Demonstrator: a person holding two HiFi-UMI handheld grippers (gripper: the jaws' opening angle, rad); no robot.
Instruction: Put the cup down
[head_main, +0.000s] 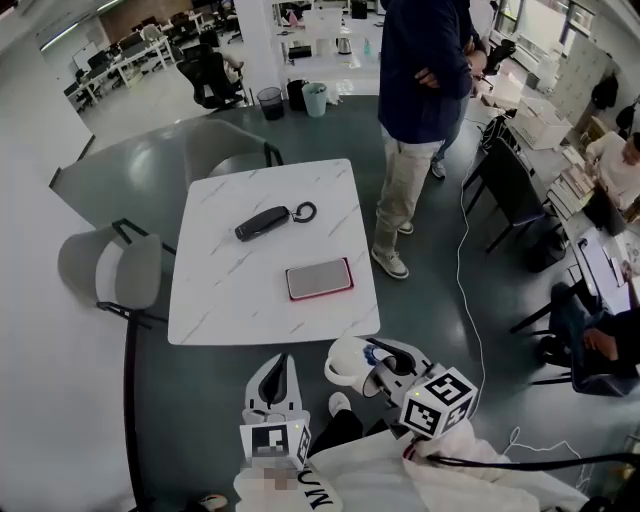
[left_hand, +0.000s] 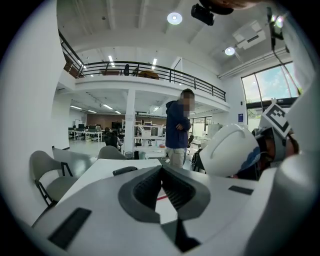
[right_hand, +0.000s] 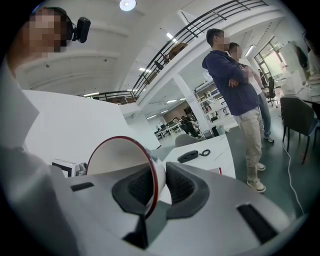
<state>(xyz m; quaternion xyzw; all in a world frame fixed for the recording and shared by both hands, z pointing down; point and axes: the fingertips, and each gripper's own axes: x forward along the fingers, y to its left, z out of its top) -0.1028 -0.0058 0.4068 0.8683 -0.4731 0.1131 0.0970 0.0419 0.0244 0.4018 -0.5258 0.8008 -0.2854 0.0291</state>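
Cup (head_main: 348, 362) first: we see it off the desk (head_main: 230, 300), in the air above the dark floor (head_main: 440, 290), just past the desk's near edge at about 5 o'clock from the desk's middle in the head view. It is white with a red rim and some blue on its side, and it is tipped over so that the mouth faces sideways rather than up.

Our right tongs (head_main: 368, 356) are clenched on the cup's wall. In the right gripper view one pad sits inside the mouth and the other outside, with the red rim running down between them (right_hand: 157, 175).

Our left tongs (head_main: 279, 362) hang at about 6 o'clock from the desk's middle, just beside the cup on its 9 o'clock side. Their jaws are pressed together at the tips with nothing between them, as the left gripper view shows (left_hand: 162, 172). There the cup (left_hand: 227, 150) appears at 2 o'clock from the jaws.

On the marbled white desk lie a black handset (head_main: 265, 222) with a ring at one end and, at its 5 o'clock, a flat red-edged tablet (head_main: 319, 278). Neither touches the other. A grey chair (head_main: 110, 268) stands at 9 o'clock from the desk, and a person (head_main: 420, 90) in a dark top stands on the floor at about 1 o'clock.
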